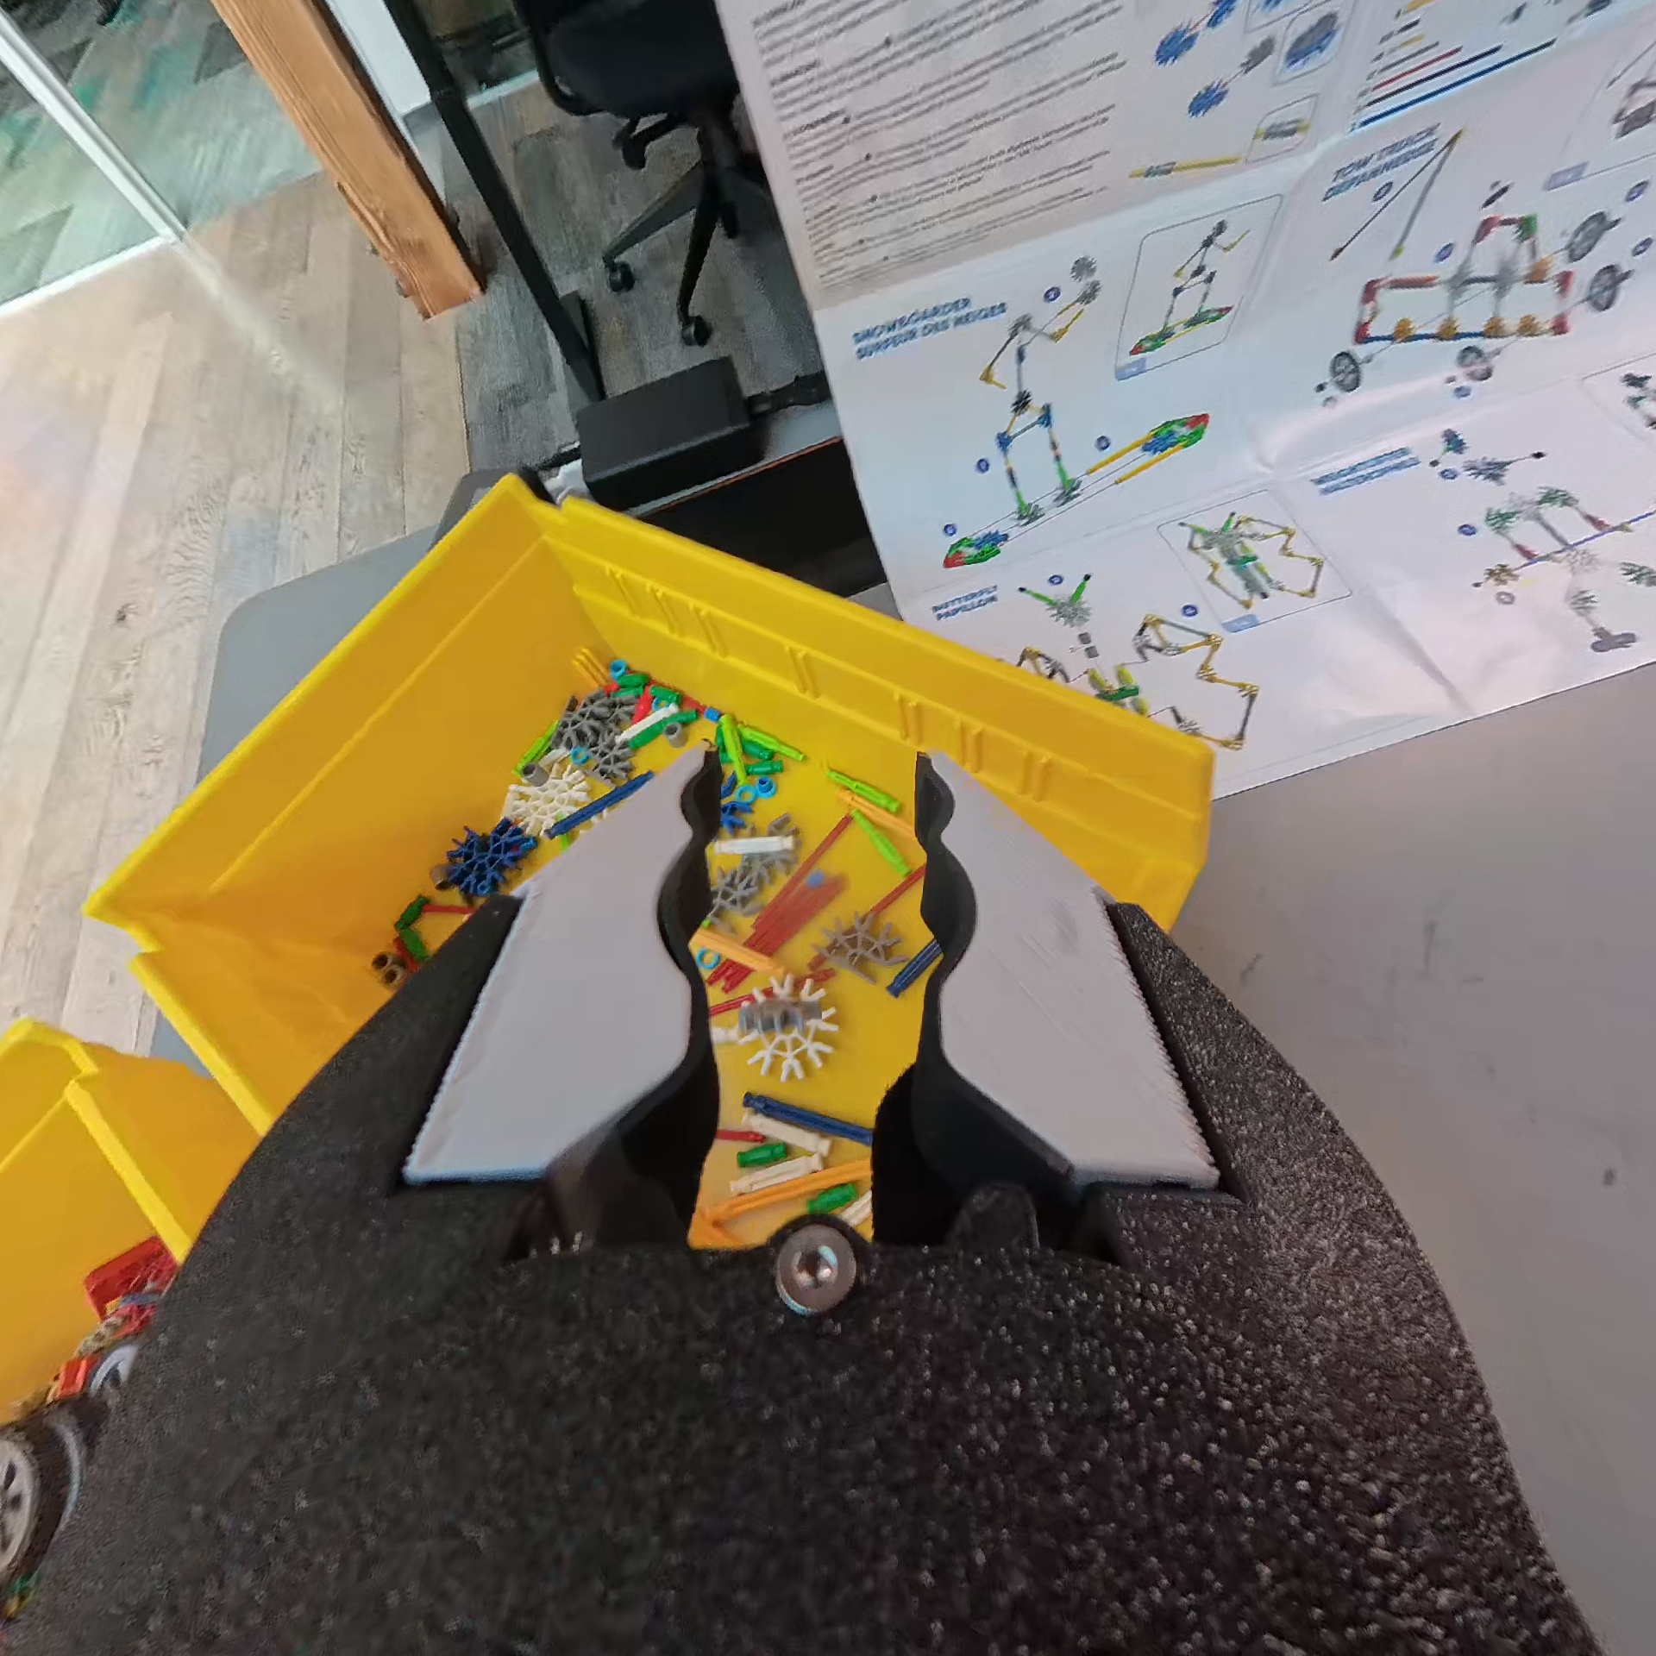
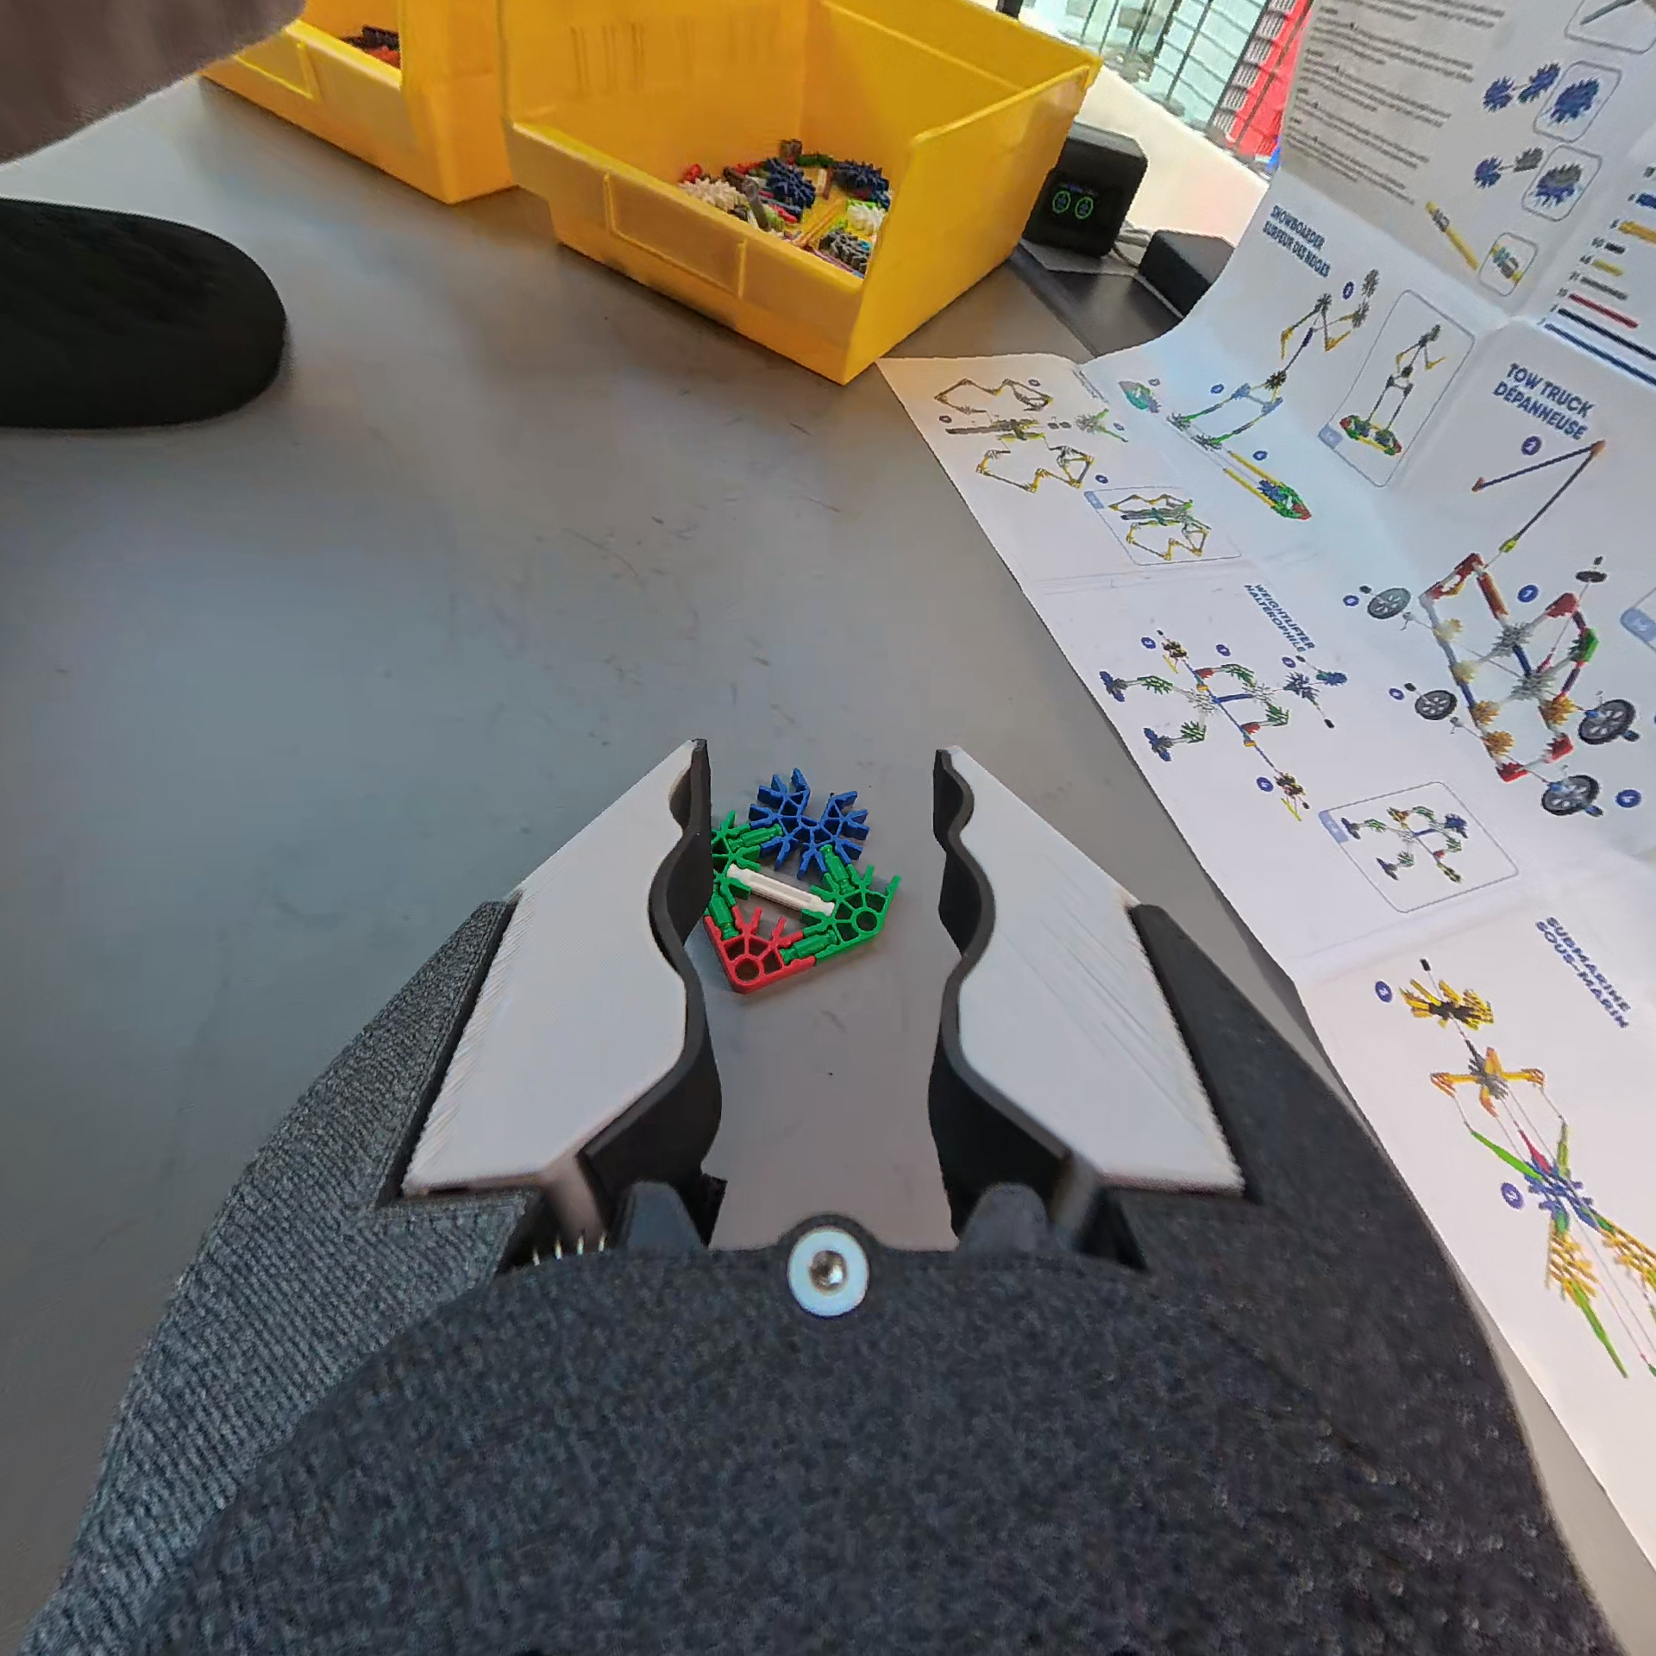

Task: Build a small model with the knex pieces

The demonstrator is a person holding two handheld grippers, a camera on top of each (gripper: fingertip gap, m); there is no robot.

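My left gripper (image 1: 811, 771) hangs over the yellow bin (image 1: 896, 681) with its jaws spread and nothing between them; below lies a loose litter of thin rods (image 1: 806, 883) and snowflake-shaped connectors (image 1: 789, 1030). My right gripper (image 2: 820, 762) is likewise parted and empty, low over the grey table (image 2: 448, 582), straddling a small assembly (image 2: 797, 887) — blue, green and red connectors joined by short green rods and one white rod. The left finger's inner edge sits just beside that piece, perhaps touching; I cannot tell.

What worries me: the assembly is flat, hard plastic on a smooth scuffed tabletop, so I judge an off-centre squeeze could skate it sideways or pop a joint loose. In the bin, the spiky connectors tangle with the rods — a grab there might lift several at once.

The fingers (image 2: 1075, 941) are ridged pale plastic with wavy black inner pads, and the bodies are grainy black. Farther out, a creased paper instruction sheet (image 2: 1299, 627) curls up at the table's far side, and a second yellow bin (image 2: 376, 99) stands beside the first.
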